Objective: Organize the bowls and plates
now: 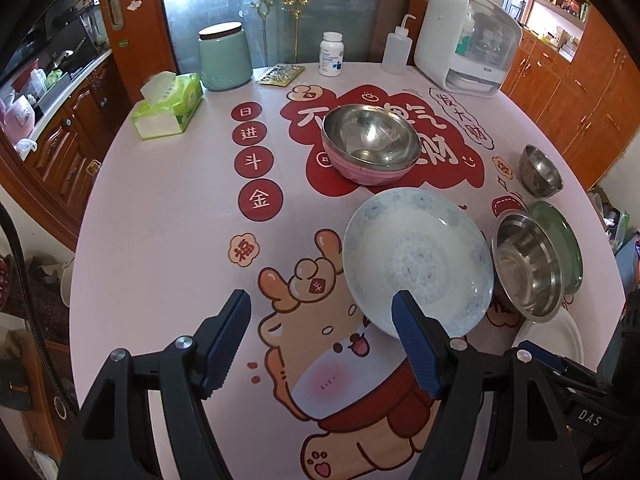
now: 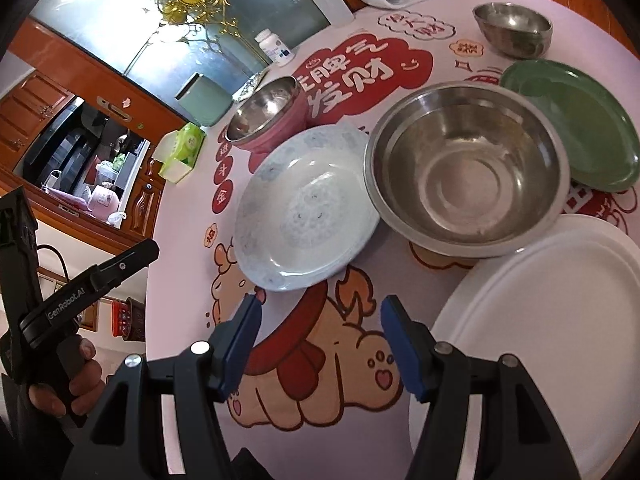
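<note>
Both claws are open and empty: slide your left claw over the near rim of the blue-patterned plate, pinch squarely, keep your right claw clear of the white plate.

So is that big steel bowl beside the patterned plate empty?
Empty. The big steel bowl stands upright beside the patterned plate, and its bare shiny bottom shows with nothing inside.
</note>
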{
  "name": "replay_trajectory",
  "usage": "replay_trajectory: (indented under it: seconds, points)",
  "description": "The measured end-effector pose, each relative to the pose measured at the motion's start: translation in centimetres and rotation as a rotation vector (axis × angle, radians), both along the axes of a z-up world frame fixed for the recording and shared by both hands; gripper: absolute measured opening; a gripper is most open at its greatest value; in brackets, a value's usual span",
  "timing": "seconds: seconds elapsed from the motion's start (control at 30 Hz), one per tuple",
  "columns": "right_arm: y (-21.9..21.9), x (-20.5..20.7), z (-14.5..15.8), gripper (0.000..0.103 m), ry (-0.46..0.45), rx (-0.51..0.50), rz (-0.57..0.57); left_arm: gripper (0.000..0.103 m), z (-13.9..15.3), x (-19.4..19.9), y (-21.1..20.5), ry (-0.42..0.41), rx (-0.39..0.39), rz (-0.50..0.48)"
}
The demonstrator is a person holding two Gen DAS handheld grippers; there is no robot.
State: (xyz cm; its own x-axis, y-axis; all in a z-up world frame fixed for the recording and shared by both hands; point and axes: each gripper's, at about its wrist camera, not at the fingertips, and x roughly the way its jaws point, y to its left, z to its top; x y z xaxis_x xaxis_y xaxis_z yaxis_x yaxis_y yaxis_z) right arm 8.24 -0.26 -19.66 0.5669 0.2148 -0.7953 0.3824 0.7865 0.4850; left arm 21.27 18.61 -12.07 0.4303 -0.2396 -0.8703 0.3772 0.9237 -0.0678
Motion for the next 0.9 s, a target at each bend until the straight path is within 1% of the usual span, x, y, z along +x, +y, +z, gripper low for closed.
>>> replay_trajectory:
  seconds: [0.23, 0.4, 0.6, 0.73, 0.9]
  points:
    - [-1.4, 1.0, -1.3, 0.062, 0.011, 0.005, -0.041, 0.072, -2.1, 1.7, -1.7, 0.032, 0.007, -0.018]
    - [-1.4, 1.6, -2.0, 0.062, -0.015, -0.003, -0.054, 0.072, -4.0, 2.8, -2.7, 0.058, 0.003, -0.044]
    - [-1.4, 2.1, -2.8, 0.062, -0.05, -0.029, -0.089, 0.072, -5.9, 3.7, -3.8, 0.076, -0.017, -0.068]
    - [-1.5, 2.5, -3.5, 0.062, -0.071, -0.019, -0.095, 0.072, -6.9, 3.9, -4.1, 0.087, -0.056, -0.09]
    - [-1.4, 2.8, -4.2, 0.062, -0.081, -0.023, -0.121, 0.072, -8.0, 4.5, -4.5, 0.097, -0.062, -0.1]
